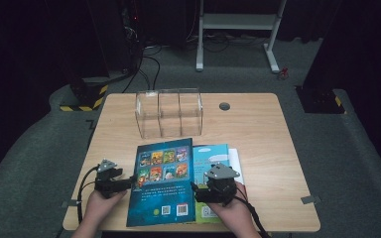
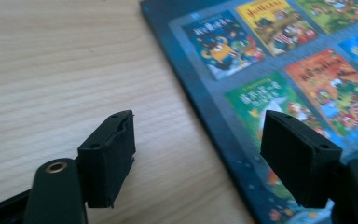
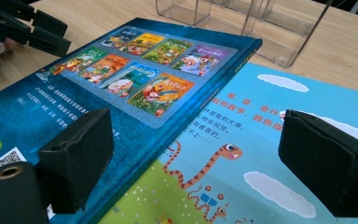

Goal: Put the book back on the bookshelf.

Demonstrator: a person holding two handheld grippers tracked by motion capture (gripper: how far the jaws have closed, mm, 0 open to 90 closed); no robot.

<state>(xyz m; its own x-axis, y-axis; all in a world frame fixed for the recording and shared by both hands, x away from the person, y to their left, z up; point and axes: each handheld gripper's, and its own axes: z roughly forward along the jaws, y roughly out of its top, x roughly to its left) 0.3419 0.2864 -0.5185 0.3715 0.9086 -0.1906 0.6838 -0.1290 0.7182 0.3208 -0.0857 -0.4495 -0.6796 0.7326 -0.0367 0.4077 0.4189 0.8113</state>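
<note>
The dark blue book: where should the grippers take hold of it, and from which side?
Probably by its two long edges. The dark blue book lies flat, back cover up, overlapping the light blue book, so its right edge is raised off the table and gives a jaw room beneath. The right gripper, open, straddles that edge; the left gripper, open, straddles the left edge.

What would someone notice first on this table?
Probably the dark blue book with its bright cartoon pictures, lying flat at the near edge of the table between the left gripper and right gripper, both with open jaws. It partly overlaps a light blue book. Behind them stands a clear plastic organizer.
</note>
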